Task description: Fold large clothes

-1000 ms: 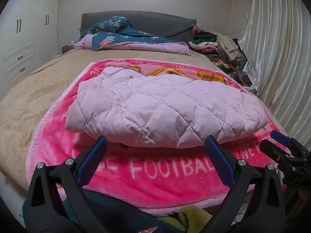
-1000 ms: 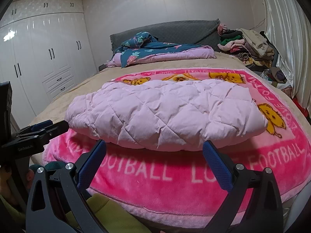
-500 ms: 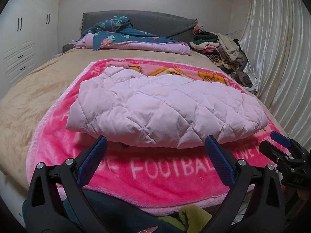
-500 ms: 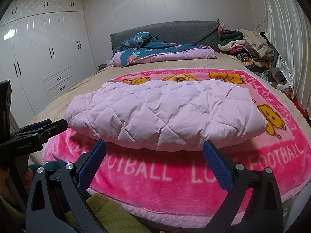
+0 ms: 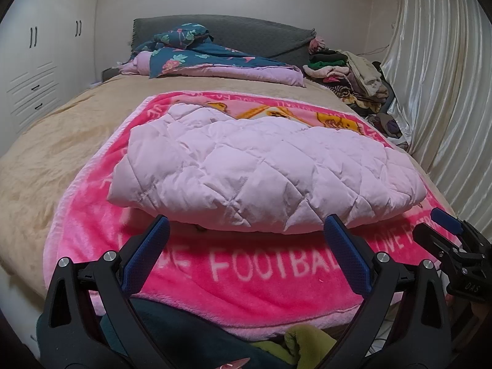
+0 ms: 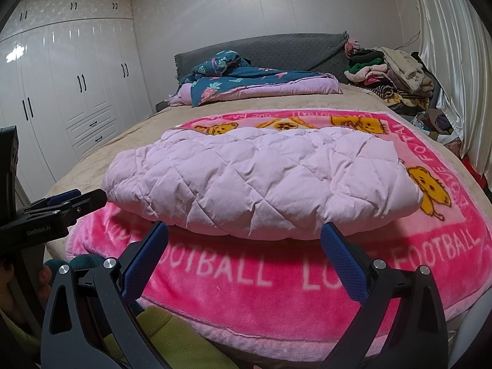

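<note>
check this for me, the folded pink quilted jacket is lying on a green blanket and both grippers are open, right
Not quite: the blanket under the jacket is pink, as the right wrist view shows. The jacket is folded, and the left gripper and right gripper are open.

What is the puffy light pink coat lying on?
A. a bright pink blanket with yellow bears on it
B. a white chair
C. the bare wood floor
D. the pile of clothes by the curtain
A: the folded quilted pink coat rests right on top of the bright pink blanket, whose yellow bears and white letters show around it.
</note>
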`<action>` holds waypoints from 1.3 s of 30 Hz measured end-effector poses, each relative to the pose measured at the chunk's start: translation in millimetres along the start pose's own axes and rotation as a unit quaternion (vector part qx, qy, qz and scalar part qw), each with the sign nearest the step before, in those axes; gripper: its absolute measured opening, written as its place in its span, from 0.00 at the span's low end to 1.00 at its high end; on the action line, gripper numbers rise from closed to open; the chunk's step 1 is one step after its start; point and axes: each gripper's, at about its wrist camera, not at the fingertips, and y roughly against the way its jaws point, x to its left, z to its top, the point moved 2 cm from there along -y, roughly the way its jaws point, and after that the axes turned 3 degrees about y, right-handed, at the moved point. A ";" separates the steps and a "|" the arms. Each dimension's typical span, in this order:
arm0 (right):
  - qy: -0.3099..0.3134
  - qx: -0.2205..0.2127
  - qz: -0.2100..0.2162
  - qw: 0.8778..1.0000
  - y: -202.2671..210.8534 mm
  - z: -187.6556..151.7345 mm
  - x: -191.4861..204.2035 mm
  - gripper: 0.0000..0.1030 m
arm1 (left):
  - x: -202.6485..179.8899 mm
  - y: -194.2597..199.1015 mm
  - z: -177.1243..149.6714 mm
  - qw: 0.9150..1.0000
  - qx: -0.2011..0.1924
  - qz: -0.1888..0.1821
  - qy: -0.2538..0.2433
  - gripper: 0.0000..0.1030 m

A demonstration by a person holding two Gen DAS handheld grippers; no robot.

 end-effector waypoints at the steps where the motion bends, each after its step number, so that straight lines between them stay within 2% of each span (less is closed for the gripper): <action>1: 0.001 0.000 0.000 1.000 -0.1 0.1 0.2 0.96 | -0.1 0.2 0.1 1.000 0.000 0.001 0.000 0.91; 23: 0.010 0.001 -0.002 1.000 -0.4 0.3 3.5 0.96 | 1.2 2.8 -1.0 1.000 0.003 0.003 0.003 0.91; 32: 0.018 -0.008 -0.010 1.000 8.7 2.5 1.5 0.96 | 5.6 10.7 -1.0 1.000 0.007 -0.024 0.016 0.91; 39: 0.021 -0.011 -0.021 1.000 12.6 5.5 -3.5 0.96 | 12.7 3.0 -3.0 0.999 0.027 -0.005 0.029 0.91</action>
